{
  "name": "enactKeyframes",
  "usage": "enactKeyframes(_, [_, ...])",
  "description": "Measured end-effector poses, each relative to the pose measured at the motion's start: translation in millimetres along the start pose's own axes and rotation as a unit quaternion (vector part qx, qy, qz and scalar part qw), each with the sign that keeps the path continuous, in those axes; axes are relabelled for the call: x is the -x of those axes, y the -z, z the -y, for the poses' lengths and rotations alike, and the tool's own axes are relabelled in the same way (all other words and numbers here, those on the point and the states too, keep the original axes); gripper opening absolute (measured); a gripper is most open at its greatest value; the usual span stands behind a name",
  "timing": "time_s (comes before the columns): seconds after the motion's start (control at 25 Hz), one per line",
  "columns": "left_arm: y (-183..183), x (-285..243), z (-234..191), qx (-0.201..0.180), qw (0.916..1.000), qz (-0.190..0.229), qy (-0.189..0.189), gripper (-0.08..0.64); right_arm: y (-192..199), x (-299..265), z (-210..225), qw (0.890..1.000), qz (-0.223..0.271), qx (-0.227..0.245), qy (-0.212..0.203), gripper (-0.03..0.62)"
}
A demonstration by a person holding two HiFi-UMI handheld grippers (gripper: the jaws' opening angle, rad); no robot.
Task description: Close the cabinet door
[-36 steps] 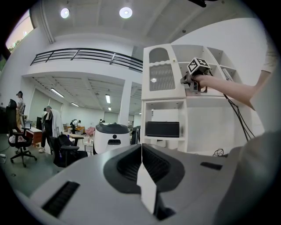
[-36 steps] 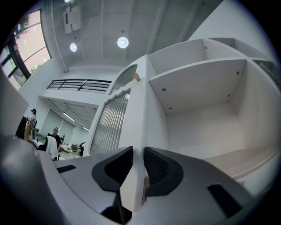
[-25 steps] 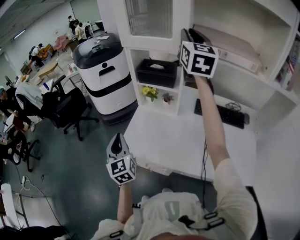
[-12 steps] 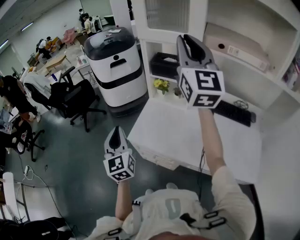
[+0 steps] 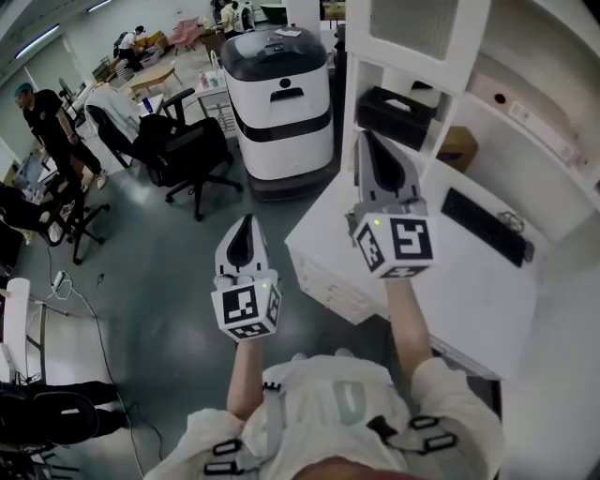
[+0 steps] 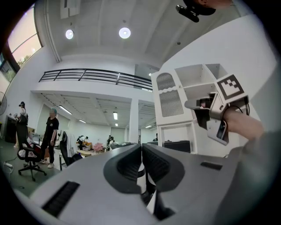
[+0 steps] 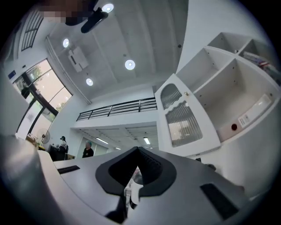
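In the head view, the left gripper [image 5: 247, 223] is held over the grey floor, its jaws pressed together with nothing between them. The right gripper [image 5: 367, 139] is raised over the corner of the white desk [image 5: 441, 291], well apart from the white cabinet door [image 5: 417, 28] with its ribbed glass panel, which is seen at the top edge and appears to lie flush with the cabinet front. A black keyboard [image 5: 486, 226] lies on the desk.

In the left gripper view, the left gripper [image 6: 141, 151] is seen clenched and empty. The right gripper [image 6: 195, 105] is seen to the right, in front of the cabinet door [image 6: 169, 99].

In the right gripper view, the right gripper [image 7: 138, 154] is clenched. Its jaws have just been closing, and nothing is caught between them. The cabinet door [image 7: 184, 118] is seen beyond, untouched, beside open white shelves [image 7: 232, 92].
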State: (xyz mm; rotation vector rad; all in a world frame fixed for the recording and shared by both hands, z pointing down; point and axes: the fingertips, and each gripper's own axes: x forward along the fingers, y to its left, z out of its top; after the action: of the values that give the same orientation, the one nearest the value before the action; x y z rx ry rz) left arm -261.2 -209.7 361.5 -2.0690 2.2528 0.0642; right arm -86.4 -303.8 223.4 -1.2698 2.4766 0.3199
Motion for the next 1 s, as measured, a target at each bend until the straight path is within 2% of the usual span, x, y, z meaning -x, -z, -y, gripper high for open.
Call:
enactKeyframes(0.2, [-1.8,25.1,-18.3,-0.003,0.9996,0.007,-0.028,0.006,47.3,38.9,-46.4,0.999,-0.031,-0.023,-0.034,0.005])
enactKeyframes(0.32, [0.4,36.8,-24.4,-0.008,0.9990,0.007,-0.043,0.006,80.8,60.9,-62.5,0.997,-0.061,-0.017,-0.047,0.005])
enactKeyframes(0.48, [8.9,50.1,-24.5,-0.010,0.9983,0.008,-0.056,0.006,111.9,84.7,-79.1,0.992,-0.093,-0.039,-0.071,0.005])
enactKeyframes(0.76, [18.9,54.4,-10.9,-0.017,0.9980,-0.006,-0.061,0.006,130.2,109.4,-94.9,0.986,-0.124,-0.040,-0.100,0.003])
enactKeyframes(1.0, [19.9,51.1,0.2,-0.022,0.9980,-0.009,-0.059,0.006,129.7,109.9,-79.5,0.987,-0.125,-0.043,-0.091,0.003])
